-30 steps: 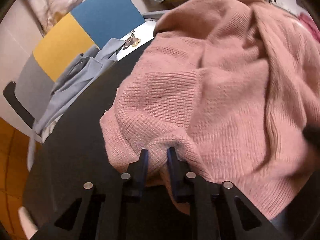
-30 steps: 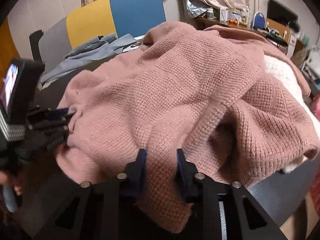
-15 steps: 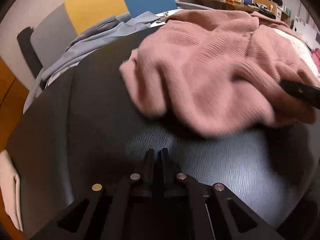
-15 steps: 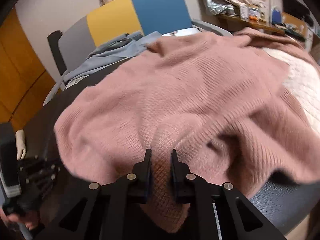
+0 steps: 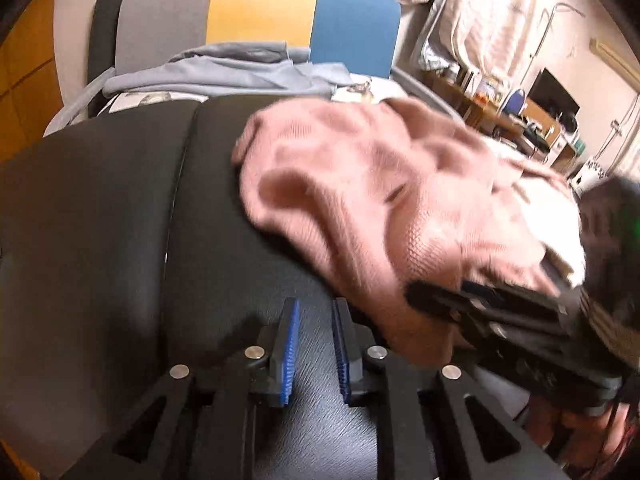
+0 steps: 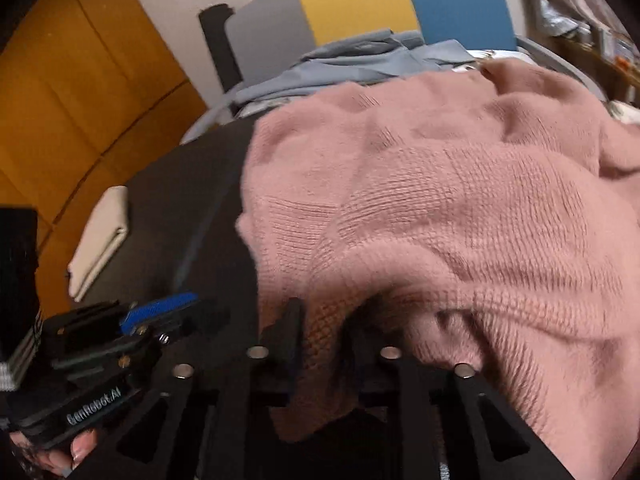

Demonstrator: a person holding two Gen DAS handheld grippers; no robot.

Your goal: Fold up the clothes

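Pink knit sweater (image 6: pixel 460 200): heaped on black table (image 5: pixel 120 240). Right gripper (image 6: pixel 320 320): jaws clamped on sweater's near edge. Left gripper (image 5: pixel 314 320): jaws slightly parted, holding nothing.
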